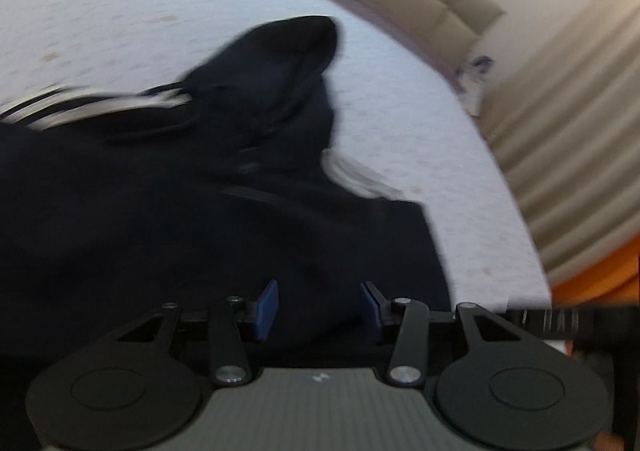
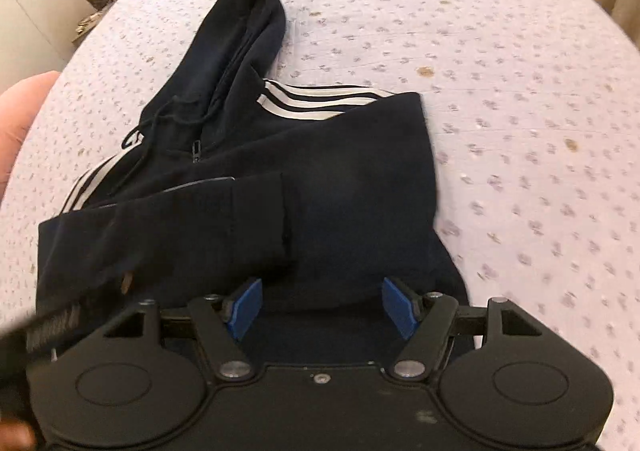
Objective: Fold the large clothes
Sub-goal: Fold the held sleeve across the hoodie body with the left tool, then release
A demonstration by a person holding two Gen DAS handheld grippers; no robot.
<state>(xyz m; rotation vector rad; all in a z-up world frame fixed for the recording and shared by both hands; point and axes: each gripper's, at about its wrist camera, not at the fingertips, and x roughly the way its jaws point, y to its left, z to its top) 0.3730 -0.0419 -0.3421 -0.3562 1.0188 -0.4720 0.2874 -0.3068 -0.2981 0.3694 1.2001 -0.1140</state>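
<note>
The left two-finger gripper with blue pads and black linkage arms points steeply downward, its jaws parted with nothing pinched between the pads. The right gripper of the same black-and-blue build tilts down more steeply, its jaws spread wider apart and likewise gripping nothing. Both views are motion-blurred.

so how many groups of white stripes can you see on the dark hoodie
2. One stripe group runs along the upper fold right of the hood; another lies at the left edge. More may be folded under.

light: soft, even | left view motion-blurred | edges fisheye-bent
</note>
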